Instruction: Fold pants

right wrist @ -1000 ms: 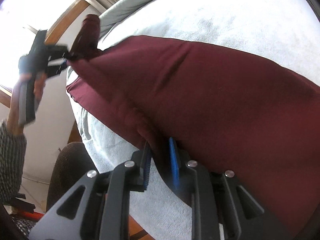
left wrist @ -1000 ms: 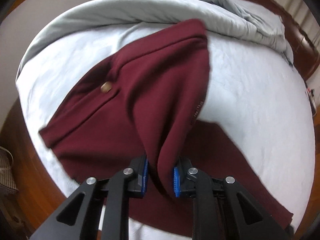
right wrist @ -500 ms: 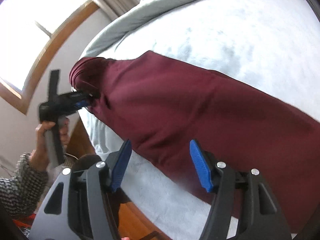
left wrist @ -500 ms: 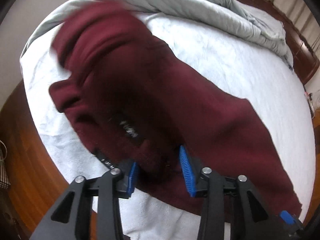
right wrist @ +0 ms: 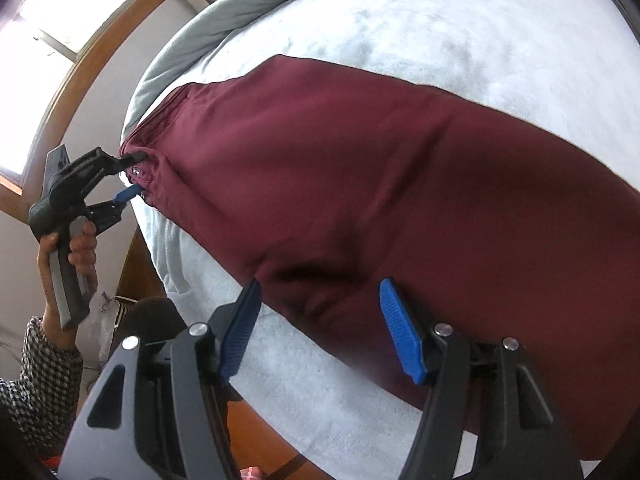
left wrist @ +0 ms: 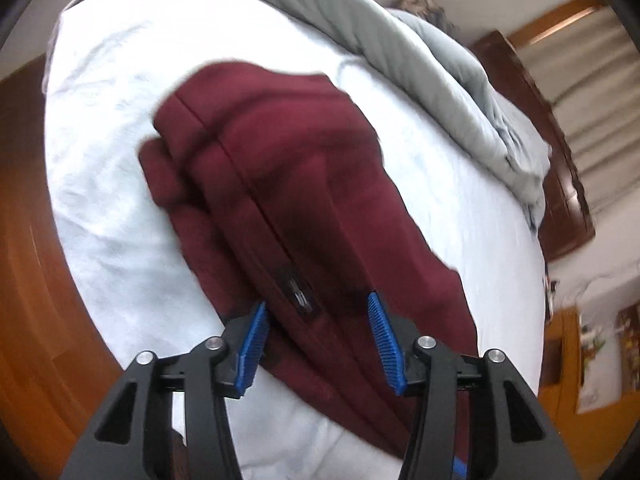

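The maroon pants (right wrist: 400, 184) are laid out long across the white bed (right wrist: 440, 20), folded lengthwise, and the whole length is seen running from one gripper to the other. Just ahead of the right gripper (right wrist: 320, 328) the near edge of the cloth is found, lying between the blue pads but not pinched; its jaws are held wide apart. At the far end, up and to the left of it, the waistband end is met by the left gripper (right wrist: 132, 174). From the left wrist view, the left gripper (left wrist: 318, 336) is seen with its jaws opening, the seam and small label lying between untouched pads. The next fold, it is judged, would be made along that long axis, end brought toward end.
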`<control>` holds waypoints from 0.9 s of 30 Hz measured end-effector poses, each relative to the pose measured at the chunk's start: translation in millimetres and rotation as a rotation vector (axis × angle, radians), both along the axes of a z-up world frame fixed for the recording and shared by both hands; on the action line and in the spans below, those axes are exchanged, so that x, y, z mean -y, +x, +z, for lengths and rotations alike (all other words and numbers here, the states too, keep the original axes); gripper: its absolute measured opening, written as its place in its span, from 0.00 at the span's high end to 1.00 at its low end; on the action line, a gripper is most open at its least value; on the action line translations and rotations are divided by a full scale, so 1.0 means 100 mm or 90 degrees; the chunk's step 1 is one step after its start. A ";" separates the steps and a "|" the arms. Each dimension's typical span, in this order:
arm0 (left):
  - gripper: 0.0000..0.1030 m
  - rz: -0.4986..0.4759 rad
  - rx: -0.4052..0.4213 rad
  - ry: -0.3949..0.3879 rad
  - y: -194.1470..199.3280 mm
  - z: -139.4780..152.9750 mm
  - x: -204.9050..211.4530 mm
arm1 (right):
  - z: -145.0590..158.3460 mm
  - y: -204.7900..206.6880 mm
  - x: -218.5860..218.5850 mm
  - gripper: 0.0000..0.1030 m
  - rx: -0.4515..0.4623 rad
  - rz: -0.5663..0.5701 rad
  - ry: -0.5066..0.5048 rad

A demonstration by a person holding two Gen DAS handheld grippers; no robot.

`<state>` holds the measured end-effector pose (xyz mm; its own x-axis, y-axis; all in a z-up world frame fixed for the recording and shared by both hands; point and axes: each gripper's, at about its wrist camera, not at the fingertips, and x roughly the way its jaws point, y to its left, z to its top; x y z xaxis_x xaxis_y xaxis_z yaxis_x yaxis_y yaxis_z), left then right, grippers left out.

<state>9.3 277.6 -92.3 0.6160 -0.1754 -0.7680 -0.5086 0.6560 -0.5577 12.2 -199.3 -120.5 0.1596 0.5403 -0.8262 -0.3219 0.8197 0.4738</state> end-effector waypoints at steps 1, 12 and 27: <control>0.55 0.008 -0.008 -0.006 0.03 -0.01 -0.06 | -0.01 0.00 -0.01 0.40 -0.001 -0.005 0.004; 0.84 -0.013 -0.104 0.041 0.02 -0.20 -0.09 | 0.01 -0.03 -0.07 0.40 0.005 0.002 -0.028; 0.58 -0.184 0.005 0.246 -0.09 0.69 1.38 | 0.41 -0.25 1.21 0.37 0.004 -0.200 -0.043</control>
<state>0.2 139.3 -23.3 0.5900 -0.0424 -0.8063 -0.2722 0.9297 -0.2481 -12.3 -320.5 -79.3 0.3151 0.4080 -0.8569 -0.0511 0.9089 0.4139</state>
